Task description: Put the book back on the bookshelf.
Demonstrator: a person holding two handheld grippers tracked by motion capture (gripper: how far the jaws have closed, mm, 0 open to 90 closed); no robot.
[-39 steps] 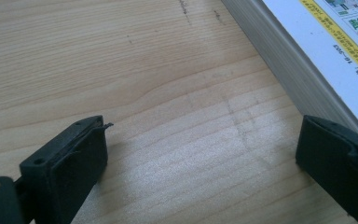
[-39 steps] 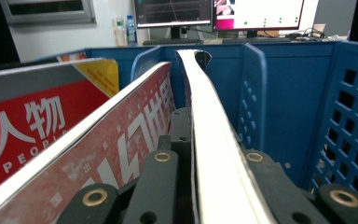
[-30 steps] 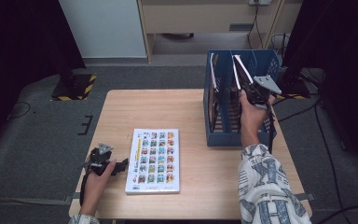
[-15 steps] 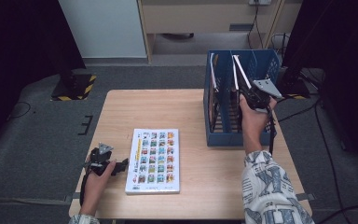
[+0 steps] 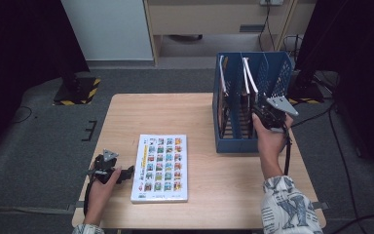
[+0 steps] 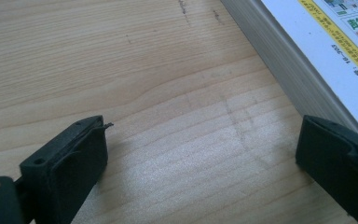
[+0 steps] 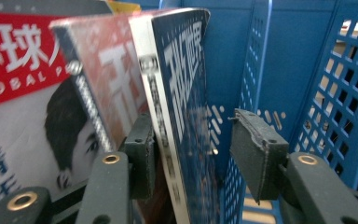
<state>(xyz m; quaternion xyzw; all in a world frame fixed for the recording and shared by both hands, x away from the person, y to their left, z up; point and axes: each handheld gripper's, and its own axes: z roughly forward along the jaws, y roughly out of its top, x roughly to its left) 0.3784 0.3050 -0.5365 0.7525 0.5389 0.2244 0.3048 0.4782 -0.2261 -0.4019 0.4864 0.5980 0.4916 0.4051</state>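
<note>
While right gripper (image 7: 191, 154) jaws have just been opening around the blue book (image 7: 182, 93) in the file rack (image 5: 272, 68), left gripper (image 6: 200, 154) rests open on the worktop (image 6: 144, 70).

Wooden table (image 5: 209, 195): book (image 5: 159, 168), blue rack (image 5: 246, 131).

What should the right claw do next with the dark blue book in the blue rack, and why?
Probably draw the right claw back out of the blue plastic file rack. Its jaws have just been opening; the dark blue book stands between them, the right pad clear, leaning on the red-covered book.
</note>
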